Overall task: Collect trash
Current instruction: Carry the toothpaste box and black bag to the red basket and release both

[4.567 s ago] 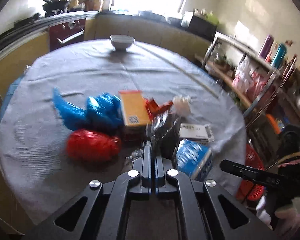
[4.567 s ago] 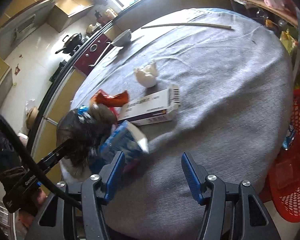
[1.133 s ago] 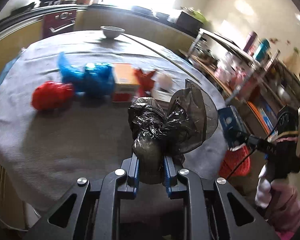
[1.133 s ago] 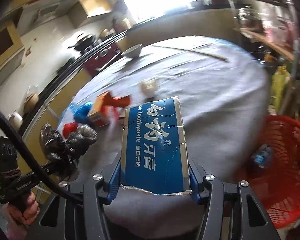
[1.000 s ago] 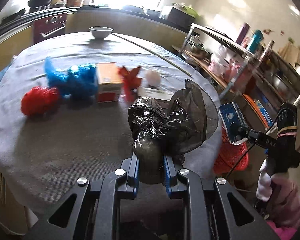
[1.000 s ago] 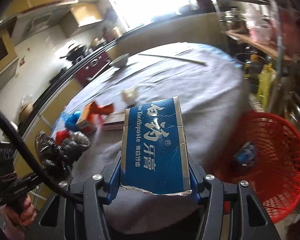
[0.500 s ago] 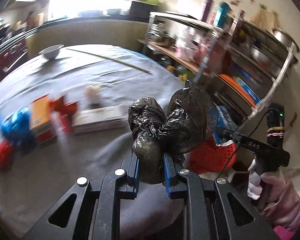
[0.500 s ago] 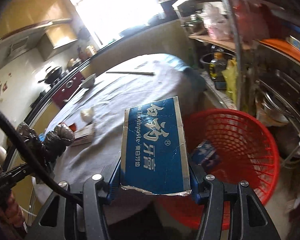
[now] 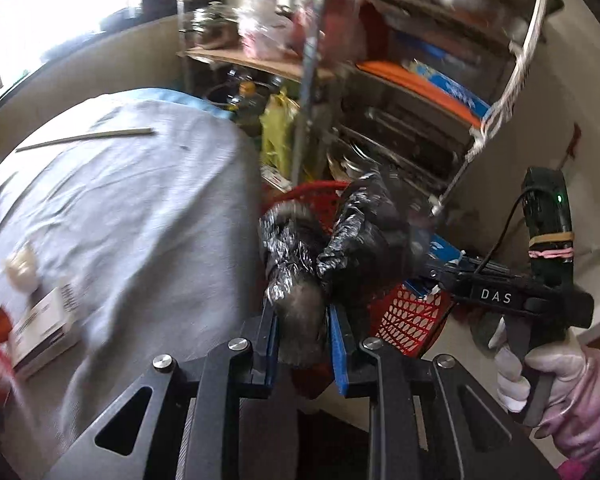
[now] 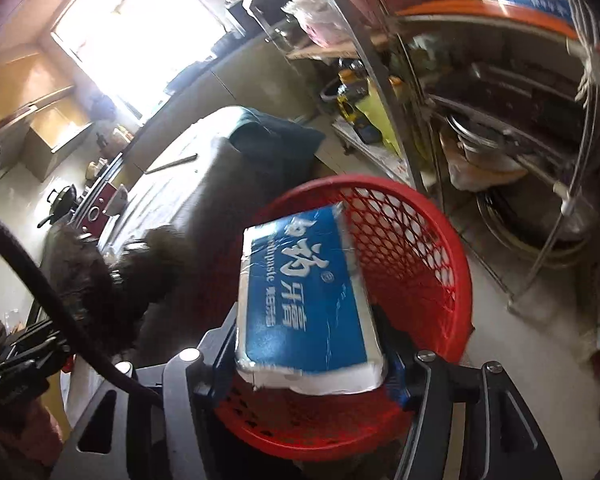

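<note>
Red mesh basket (image 10: 416,240) below; right tool (image 10: 308,364) releasing toothpaste box (image 10: 304,300); left tool (image 9: 302,334) loosening around black bag (image 9: 324,256).

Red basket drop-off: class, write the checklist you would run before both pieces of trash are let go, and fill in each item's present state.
1. Toothpaste box is over the red basket: ok.
2. Right tongs are releasing: ok; the jaws are opening with the box between them, already tilted.
3. Black bag is over the basket: cannot tell; in the left wrist view it hangs in front of the rim near the table edge.
4. Left tongs are releasing: the jaws are opening, the bag still between them.
5. Basket has room: ok, its mesh walls are mostly bare.
6. Trash left on the table: not ok, a white box remains.
</note>
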`<control>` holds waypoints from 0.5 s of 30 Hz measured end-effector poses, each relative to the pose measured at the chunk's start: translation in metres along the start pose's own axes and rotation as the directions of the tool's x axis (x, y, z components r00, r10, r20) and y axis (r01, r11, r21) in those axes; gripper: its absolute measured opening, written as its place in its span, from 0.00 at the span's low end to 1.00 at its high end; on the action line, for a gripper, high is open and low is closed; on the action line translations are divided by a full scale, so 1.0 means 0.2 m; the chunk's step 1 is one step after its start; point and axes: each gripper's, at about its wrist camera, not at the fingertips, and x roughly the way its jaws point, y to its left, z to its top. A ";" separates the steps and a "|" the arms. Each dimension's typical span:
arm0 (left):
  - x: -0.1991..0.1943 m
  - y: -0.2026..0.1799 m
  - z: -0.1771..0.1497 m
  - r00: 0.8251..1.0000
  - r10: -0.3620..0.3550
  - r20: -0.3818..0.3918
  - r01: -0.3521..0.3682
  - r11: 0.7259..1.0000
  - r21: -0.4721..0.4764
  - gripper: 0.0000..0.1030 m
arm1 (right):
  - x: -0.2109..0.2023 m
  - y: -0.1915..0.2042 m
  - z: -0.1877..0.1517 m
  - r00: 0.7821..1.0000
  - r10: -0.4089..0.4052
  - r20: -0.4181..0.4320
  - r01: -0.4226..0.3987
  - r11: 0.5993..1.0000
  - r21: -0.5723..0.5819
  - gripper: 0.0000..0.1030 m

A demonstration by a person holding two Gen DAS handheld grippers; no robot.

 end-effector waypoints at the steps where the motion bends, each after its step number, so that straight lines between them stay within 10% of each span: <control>1: 0.02 -0.01 0.01 1.000 0.009 -0.011 -0.008 1.000 0.016 0.32 | 0.01 -0.01 0.00 1.000 -0.005 -0.014 0.005 1.000 0.004 0.65; 15: -0.36 0.27 -0.21 0.996 0.064 0.063 -0.060 0.996 -0.062 0.51 | 0.00 0.05 0.11 0.996 -0.052 -0.070 0.050 0.998 -0.024 0.66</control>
